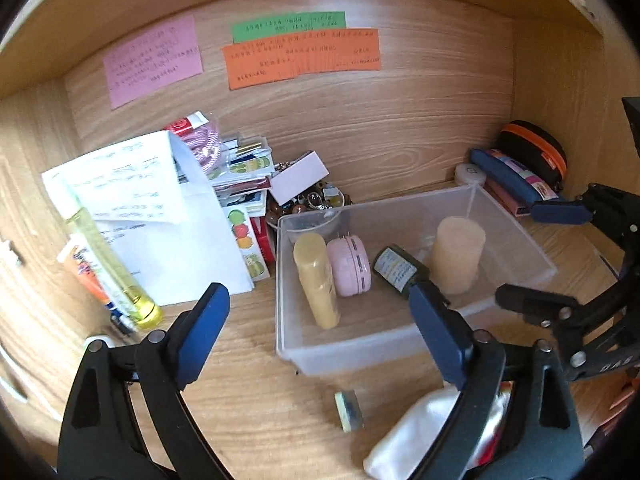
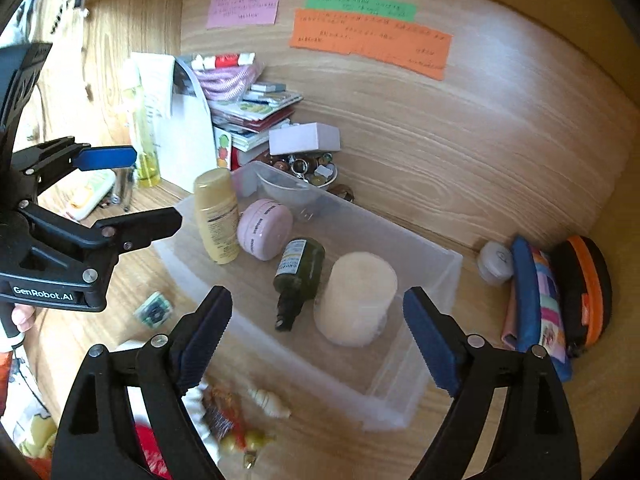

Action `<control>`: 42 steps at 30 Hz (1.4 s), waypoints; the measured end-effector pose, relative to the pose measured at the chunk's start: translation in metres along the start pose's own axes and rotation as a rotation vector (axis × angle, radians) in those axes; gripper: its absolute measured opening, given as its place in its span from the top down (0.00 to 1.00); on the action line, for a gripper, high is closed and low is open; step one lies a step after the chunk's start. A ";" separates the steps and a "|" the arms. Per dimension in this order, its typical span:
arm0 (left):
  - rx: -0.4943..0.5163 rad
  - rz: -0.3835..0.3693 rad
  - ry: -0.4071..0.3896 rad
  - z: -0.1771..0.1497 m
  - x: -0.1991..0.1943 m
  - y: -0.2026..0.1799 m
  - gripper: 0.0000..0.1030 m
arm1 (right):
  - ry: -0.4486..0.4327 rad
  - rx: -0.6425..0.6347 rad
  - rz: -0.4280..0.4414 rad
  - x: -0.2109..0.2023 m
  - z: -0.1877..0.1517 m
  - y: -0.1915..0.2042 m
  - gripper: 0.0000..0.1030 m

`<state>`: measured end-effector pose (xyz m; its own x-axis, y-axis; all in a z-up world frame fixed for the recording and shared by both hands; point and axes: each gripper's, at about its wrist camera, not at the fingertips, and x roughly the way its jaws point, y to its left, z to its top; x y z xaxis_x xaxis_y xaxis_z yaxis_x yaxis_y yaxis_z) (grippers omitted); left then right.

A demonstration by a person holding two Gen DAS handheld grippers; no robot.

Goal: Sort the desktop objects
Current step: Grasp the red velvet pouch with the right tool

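Observation:
A clear plastic bin [image 1: 360,344] stands on the wooden desk. Inside it are a yellow bottle [image 1: 318,280], a round pink case [image 1: 350,266], a dark green bottle [image 1: 396,270] lying down and a cream cylinder [image 1: 458,254] upright. My left gripper [image 1: 320,300] hangs open above the bin's near left part, nothing between its fingers. My right gripper [image 2: 318,300] is open over the bin's [image 2: 400,392] near side, above the green bottle [image 2: 300,272] and cream cylinder [image 2: 356,296], holding nothing. Each gripper shows at the edge of the other's view.
Papers [image 1: 160,216], a yellow-liquid bottle [image 1: 112,264] and stacked booklets crowd the left. A bowl of beads [image 1: 312,204] sits behind the bin. Pouches [image 2: 560,296] fill the right corner. A small block [image 1: 349,410], white cloth [image 1: 420,432] and trinkets [image 2: 240,420] lie in front.

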<state>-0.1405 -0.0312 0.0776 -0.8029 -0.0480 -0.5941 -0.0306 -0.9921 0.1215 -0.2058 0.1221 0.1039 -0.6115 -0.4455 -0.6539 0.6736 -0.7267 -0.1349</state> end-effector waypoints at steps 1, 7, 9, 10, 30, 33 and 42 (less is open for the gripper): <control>-0.003 0.002 -0.001 -0.004 -0.005 0.000 0.10 | -0.008 0.007 0.005 -0.007 -0.004 0.001 0.14; -0.034 0.003 0.015 -0.026 -0.020 0.004 0.05 | -0.033 0.030 0.020 -0.033 -0.026 0.010 0.14; -0.050 -0.002 0.032 -0.036 -0.023 0.004 0.05 | -0.035 0.031 0.028 -0.040 -0.037 0.016 0.14; -0.061 -0.006 0.042 -0.042 -0.024 0.004 0.05 | -0.034 0.029 0.031 -0.042 -0.041 0.018 0.14; -0.218 -0.083 0.162 -0.132 -0.049 0.001 0.05 | 0.024 0.078 0.207 -0.044 -0.124 0.071 0.16; -0.230 -0.101 0.175 -0.138 -0.048 -0.001 0.05 | 0.045 0.072 0.223 -0.037 -0.126 0.076 0.25; -0.230 -0.133 0.226 -0.146 -0.036 -0.014 0.05 | 0.055 0.121 0.275 -0.029 -0.133 0.067 0.63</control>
<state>-0.0245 -0.0325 -0.0187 -0.6482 0.0850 -0.7567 0.0291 -0.9903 -0.1362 -0.0877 0.1563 0.0150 -0.3876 -0.6077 -0.6932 0.7547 -0.6410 0.1400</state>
